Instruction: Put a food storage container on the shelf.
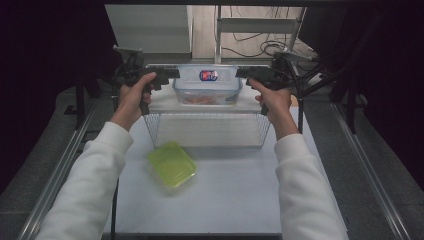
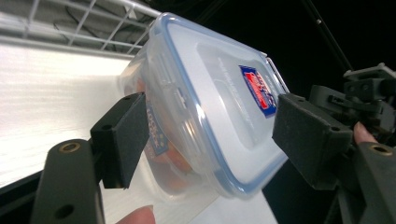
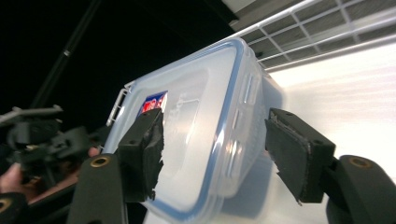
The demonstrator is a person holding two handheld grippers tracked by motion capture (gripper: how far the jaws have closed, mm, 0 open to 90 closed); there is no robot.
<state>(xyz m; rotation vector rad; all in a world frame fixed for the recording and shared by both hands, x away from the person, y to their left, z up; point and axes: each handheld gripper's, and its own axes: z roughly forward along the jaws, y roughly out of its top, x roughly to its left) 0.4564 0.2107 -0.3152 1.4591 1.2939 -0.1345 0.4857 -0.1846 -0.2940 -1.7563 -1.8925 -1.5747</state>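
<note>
Clear lidded container with a blue label sits on top of the wire rack, near the rack's back edge. Left gripper and right gripper flank its two short ends, jaws apart, pads off the plastic. Step reads as release after placing on the rack. Next move likely calls for backing both grippers straight outward without nudging it. Green lid lies on the tabletop by the rack's front left corner

red-and-blue label on container lid, wording unreadable
</note>
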